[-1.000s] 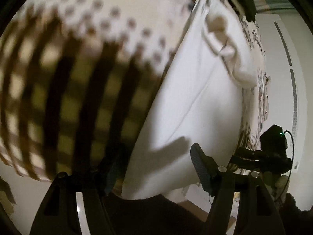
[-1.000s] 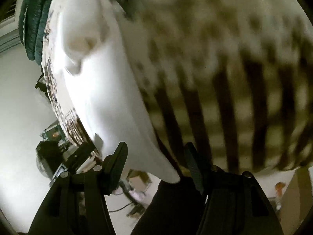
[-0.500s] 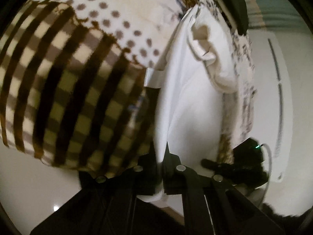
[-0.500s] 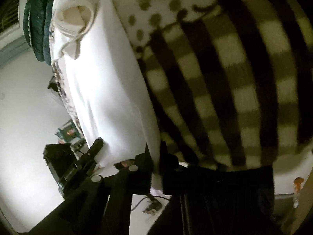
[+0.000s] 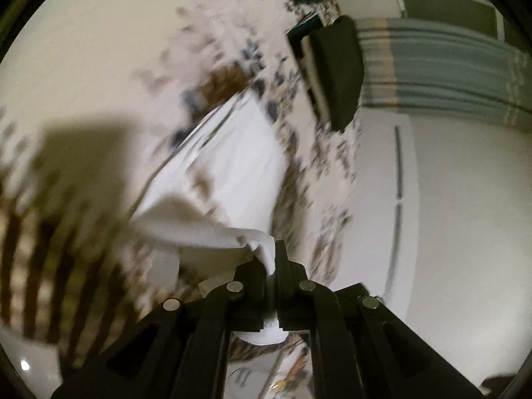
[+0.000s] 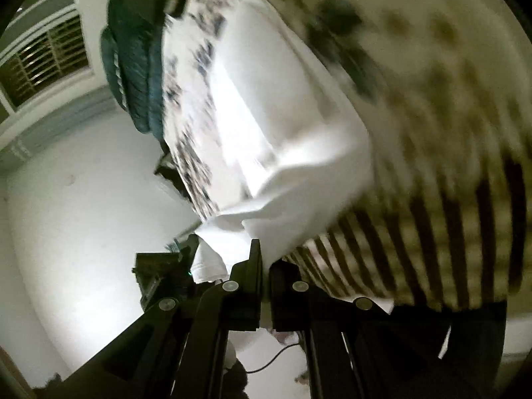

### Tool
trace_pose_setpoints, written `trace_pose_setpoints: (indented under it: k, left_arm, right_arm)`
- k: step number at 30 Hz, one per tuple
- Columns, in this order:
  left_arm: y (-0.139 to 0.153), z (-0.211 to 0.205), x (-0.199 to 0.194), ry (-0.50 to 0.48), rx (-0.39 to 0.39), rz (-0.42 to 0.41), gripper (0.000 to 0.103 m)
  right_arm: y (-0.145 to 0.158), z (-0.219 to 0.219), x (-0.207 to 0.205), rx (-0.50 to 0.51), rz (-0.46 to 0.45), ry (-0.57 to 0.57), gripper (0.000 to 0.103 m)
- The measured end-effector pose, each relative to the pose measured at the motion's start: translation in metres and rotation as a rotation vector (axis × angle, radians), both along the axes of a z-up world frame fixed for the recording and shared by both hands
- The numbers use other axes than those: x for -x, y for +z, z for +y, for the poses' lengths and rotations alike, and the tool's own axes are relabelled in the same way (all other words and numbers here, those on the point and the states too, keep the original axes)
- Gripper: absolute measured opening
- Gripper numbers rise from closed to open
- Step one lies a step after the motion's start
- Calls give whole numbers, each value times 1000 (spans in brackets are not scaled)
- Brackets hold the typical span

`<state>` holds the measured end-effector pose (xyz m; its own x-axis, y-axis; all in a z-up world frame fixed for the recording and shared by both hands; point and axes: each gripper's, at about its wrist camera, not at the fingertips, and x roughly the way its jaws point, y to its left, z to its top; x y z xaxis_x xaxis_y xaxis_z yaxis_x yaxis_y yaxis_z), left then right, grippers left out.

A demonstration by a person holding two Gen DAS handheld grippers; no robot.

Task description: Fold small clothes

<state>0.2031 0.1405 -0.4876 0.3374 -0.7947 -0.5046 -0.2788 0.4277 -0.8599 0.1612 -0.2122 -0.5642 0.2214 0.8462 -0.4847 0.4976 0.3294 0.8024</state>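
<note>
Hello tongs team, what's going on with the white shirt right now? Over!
Left tongs shut on white shirt. Right tongs shut on its edge too. Shirt lifted off checked blanket. Nothing blocking.

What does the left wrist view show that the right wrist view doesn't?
Only the left wrist view shows the black cushion-like object and the pale striped curtain. Only the right wrist view shows the barred window and the teal quilted item. Both show the white garment on the floral sheet by the brown checked blanket, pinched by the left tool and right tool.
</note>
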Motion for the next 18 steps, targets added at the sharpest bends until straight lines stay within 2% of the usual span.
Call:
trace_pose_setpoints:
  k: [4, 6, 7, 8, 9, 11, 14, 16, 18]
  left_arm:
    - [-9, -6, -48, 2, 19, -36, 3]
    - [-23, -11, -78, 23, 48, -8, 5]
    - [-29, -9, -87, 33, 63, 5, 10]
    - [-38, -7, -101, 59, 77, 32, 23]
    - [-44, -4, -107, 80, 95, 42, 30]
    - [-50, 4, -122, 128, 131, 46, 51]
    - [-56, 10, -148, 149, 130, 48, 52]
    - [-57, 10, -158, 135, 113, 43, 52]
    - [-56, 9, -170, 94, 47, 40, 53]
  right_arm:
    - [2, -17, -62, -6, -41, -76, 4]
    - [-7, -25, -85, -17, -34, -107, 4]
    - [-13, -30, -101, -19, -20, -127, 4]
    - [-22, -34, -112, -25, -6, -144, 4]
    - [-28, -35, -119, -27, 6, -160, 7]
    - [-42, -36, -139, -27, 38, -186, 8]
    - [-55, -34, -152, -47, 56, -192, 21]
    - [-58, -33, -160, -55, 58, -203, 41]
    - [-59, -35, -168, -72, 52, -243, 50]
